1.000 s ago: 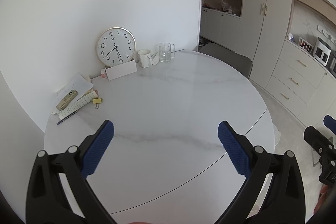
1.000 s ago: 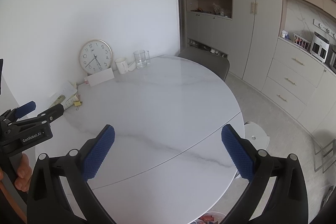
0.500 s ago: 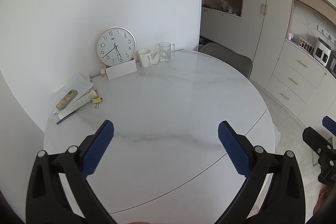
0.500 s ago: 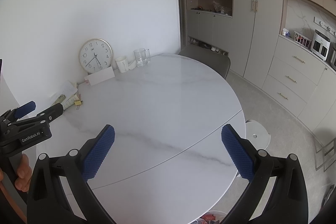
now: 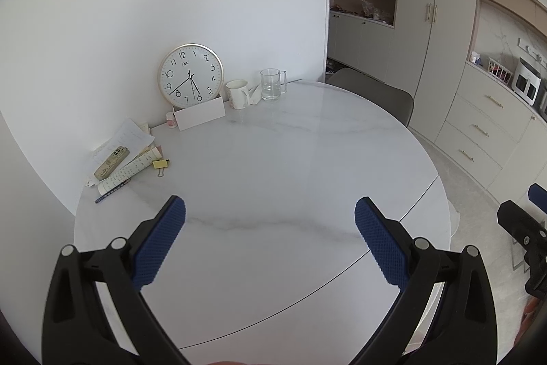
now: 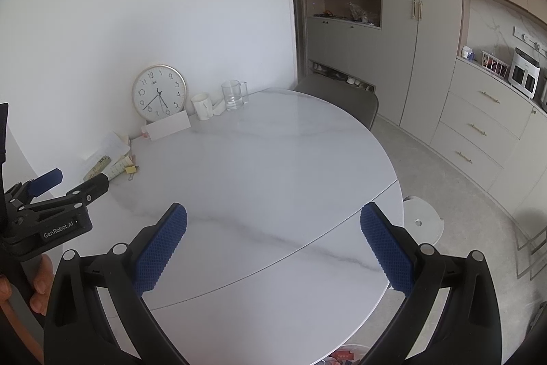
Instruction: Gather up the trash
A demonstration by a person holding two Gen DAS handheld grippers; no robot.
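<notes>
Two grippers, left gripper (image 5: 270, 218) and right gripper (image 6: 273, 224), hover wide open and empty above the table (image 5: 290, 159). The paper clutter (image 5: 123, 156) lies far-left by the wall, nearer the left one.

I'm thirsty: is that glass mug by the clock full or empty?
Nearly empty: the glass mug stands upright beside the clock, with only a little clear liquid at the bottom.

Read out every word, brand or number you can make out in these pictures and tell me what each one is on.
"GenRobot.AI": on the body of the left gripper, seen in the right wrist view.
"1" to "12": hour numbers on the clock dial.
Small logo under the clock's 12: too small to read.
Printing on the papers and ruled strip: too blurred to read.
White card: no text visible.
</notes>
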